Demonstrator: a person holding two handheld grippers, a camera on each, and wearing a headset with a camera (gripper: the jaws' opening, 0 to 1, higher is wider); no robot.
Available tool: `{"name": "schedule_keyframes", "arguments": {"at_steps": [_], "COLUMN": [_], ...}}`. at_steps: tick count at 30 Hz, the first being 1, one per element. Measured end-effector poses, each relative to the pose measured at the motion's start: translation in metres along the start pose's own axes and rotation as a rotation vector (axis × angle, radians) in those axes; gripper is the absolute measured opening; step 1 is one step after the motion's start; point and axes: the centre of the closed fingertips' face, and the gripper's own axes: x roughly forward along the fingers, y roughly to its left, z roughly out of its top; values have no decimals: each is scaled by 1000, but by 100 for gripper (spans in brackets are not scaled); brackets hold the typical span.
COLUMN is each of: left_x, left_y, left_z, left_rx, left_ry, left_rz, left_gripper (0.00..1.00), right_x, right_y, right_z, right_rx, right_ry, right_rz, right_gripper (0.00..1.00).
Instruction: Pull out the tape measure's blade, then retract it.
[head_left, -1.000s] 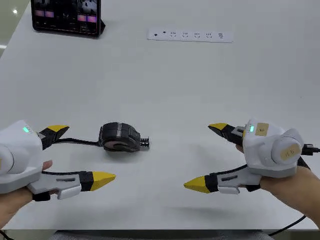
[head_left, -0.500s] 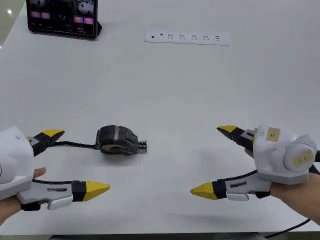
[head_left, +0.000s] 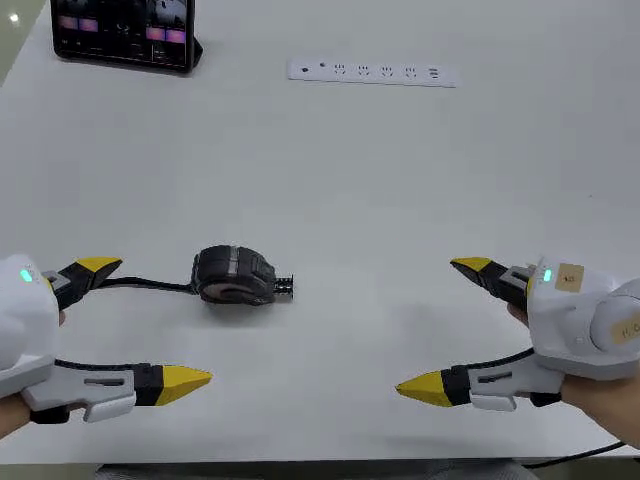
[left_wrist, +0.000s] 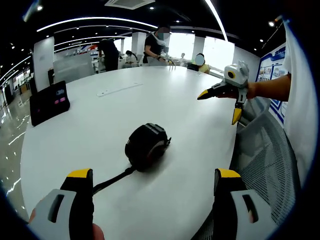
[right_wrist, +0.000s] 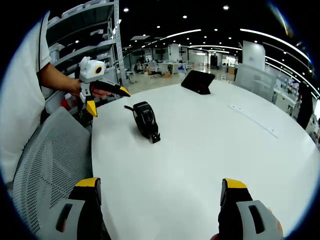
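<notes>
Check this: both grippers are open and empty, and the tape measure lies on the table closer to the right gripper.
Wrong side: the tape measure lies on the table closer to the left gripper, per the head view. That gripper and the right gripper are open and empty.

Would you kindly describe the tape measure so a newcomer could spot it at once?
On the white table, look to the near left, well short of the power strip and tablet at the far edge. The tape measure is the dark, rounded case with a black strap trailing left.
</notes>
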Motion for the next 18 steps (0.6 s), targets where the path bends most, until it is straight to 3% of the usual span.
{"name": "schedule_keyframes", "arguments": {"at_steps": [18], "left_x": [-5], "left_y": [1], "left_z": [-3], "left_rx": [10], "left_ry": [7], "left_rz": [-2], "left_gripper": [99], "right_x": [-6], "right_y": [2], "right_z": [-4], "right_rx": [5], "right_ry": [6], "right_rz": [-4], "right_gripper": [99]}}
